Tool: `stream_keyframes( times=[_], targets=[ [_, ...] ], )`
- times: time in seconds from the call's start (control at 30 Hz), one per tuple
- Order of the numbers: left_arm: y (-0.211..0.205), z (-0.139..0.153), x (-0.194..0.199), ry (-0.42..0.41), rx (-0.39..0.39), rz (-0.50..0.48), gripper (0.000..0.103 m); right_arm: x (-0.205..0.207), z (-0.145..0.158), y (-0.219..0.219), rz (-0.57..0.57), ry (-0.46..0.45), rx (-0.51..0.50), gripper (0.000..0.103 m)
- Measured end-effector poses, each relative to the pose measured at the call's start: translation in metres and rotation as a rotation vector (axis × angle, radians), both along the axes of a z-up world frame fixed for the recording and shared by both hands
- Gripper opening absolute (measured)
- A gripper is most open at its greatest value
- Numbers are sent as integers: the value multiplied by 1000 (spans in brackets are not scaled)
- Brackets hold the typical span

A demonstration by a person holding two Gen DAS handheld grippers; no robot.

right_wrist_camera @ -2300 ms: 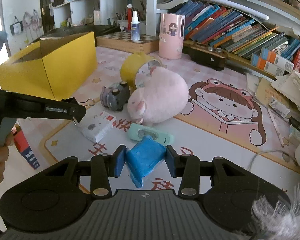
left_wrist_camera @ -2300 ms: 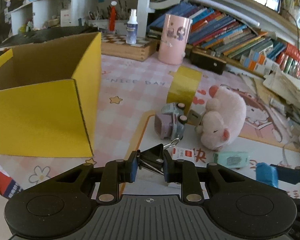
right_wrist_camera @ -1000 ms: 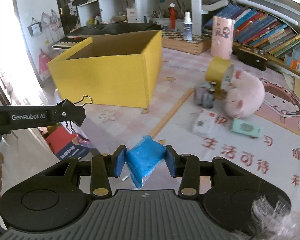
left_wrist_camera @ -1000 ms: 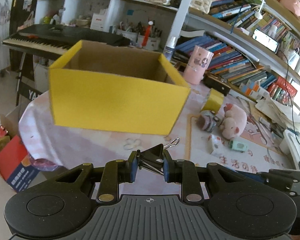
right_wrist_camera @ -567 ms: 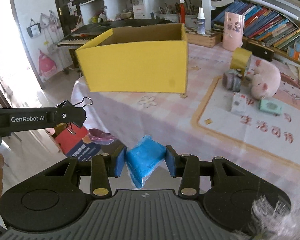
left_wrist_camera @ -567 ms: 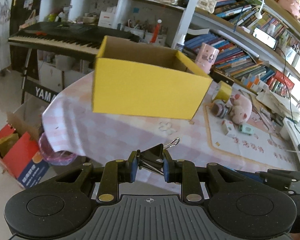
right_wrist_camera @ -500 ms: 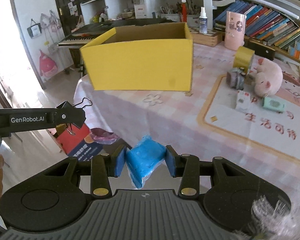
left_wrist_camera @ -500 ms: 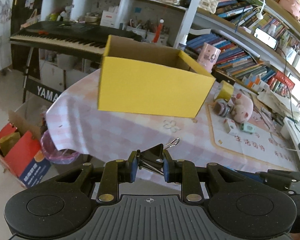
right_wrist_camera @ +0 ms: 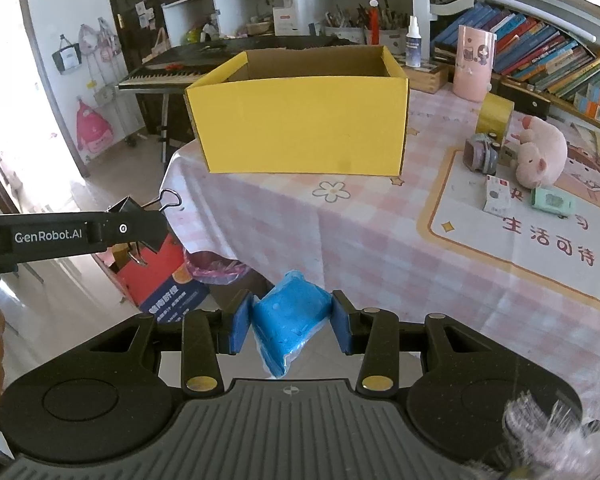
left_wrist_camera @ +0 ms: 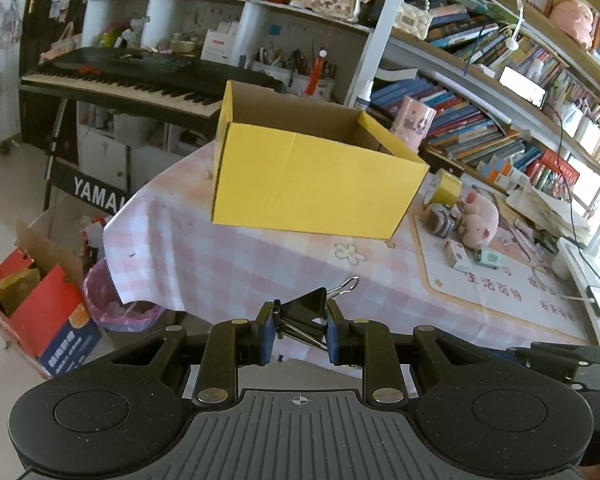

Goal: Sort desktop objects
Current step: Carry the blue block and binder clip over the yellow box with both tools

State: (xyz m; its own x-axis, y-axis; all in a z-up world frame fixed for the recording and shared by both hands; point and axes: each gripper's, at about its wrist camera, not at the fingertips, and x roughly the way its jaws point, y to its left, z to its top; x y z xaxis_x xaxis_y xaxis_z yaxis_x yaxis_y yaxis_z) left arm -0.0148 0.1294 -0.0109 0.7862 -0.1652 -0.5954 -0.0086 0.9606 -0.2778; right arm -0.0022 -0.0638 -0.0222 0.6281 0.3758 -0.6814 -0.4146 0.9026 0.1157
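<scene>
Left gripper: the left gripper [left_wrist_camera: 299, 338] has its blue pads pressed against a black binder clip [left_wrist_camera: 302, 317], which sits pinched between them with its wire loop sticking up and to the right. In the right wrist view the same gripper [right_wrist_camera: 156, 226] reaches in from the left edge, off the table's near corner, the clip [right_wrist_camera: 140, 207] at its tip.

Right gripper: the right gripper [right_wrist_camera: 291, 329] pinches a blue packet [right_wrist_camera: 290, 316] between its pads; the packet is tilted, with one corner hanging down below the fingers.

Yellow box: an open-topped yellow cardboard box [right_wrist_camera: 300, 120] stands on the table near its far left end, well apart from both grippers. What can be seen of its brown inside shows nothing in it.

Table: a pink checked cloth [right_wrist_camera: 340, 232] covers the table and drapes over the near edge; a printed mat [right_wrist_camera: 540, 240] with an orange border lies on the right part.

Objects on the table: a pink plush pig [right_wrist_camera: 540, 156] lies on the mat, with a small grey toy car [right_wrist_camera: 480, 154] just beside it to the left and a roll of yellow tape [right_wrist_camera: 494, 118] behind that. In front of the pig lie a white card box [right_wrist_camera: 497, 195] and a mint green packet [right_wrist_camera: 552, 200], near each other.

Floor: a red carton [right_wrist_camera: 160, 276] and a bin with a pink liner [right_wrist_camera: 216, 266] stand below the table's near corner.
</scene>
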Motion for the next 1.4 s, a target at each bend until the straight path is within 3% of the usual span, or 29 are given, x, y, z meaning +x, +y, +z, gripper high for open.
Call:
stream_keyframes(
  times=[0.8, 1.4],
  targets=[
    [30, 18, 4, -84, -9, 25, 24, 8, 16, 25, 3, -52, 6, 39],
    [30, 49, 49, -220, 8, 31, 24, 61, 58, 23, -28, -145, 32, 39]
  ],
)
